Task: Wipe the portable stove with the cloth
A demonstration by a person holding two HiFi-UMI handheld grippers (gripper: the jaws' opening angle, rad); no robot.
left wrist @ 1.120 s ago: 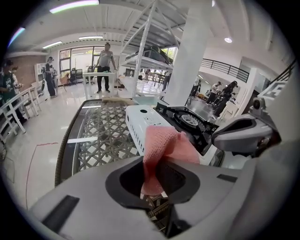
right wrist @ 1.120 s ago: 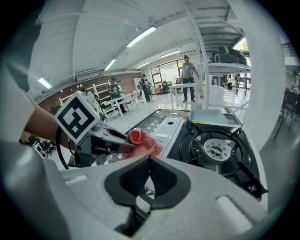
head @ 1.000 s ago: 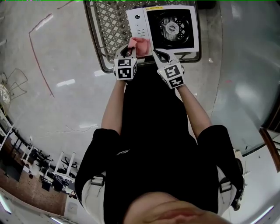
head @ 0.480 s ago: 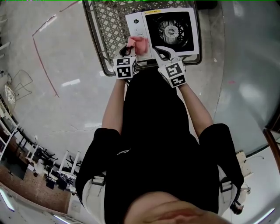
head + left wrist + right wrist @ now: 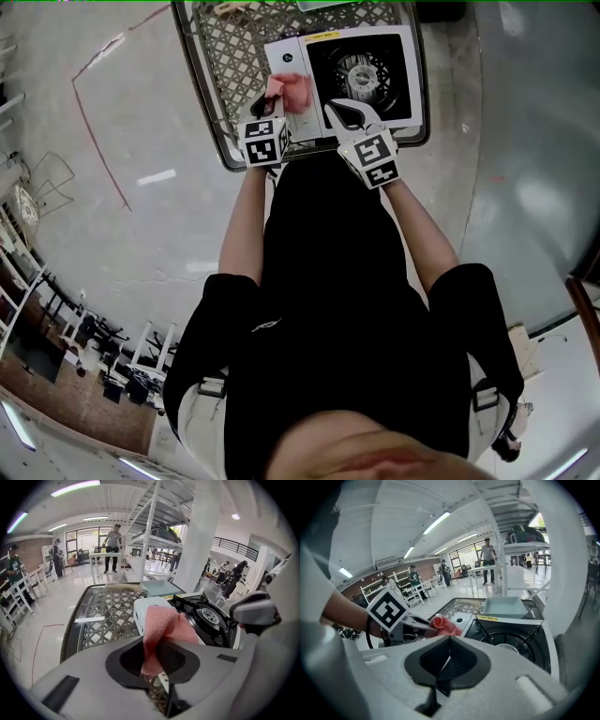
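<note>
I have both forearms stretched to the far side, the left gripper [image 5: 273, 97] pitched steeply down with its jaws pinching the pink cloth [image 5: 293, 91], the right gripper [image 5: 341, 113] near it, jaws together, empty.

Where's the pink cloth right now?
In the head view, upper centre, the pink cloth is clamped in the left gripper. It sits over the white control-panel end of the portable stove, just left of the burner.

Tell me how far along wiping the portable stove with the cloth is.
Done: cloth clamped in the left gripper. In hand: it sits over the white control panel of the stove, right gripper shut and empty alongside. Left: the burner side; no wiped area shows.
</note>
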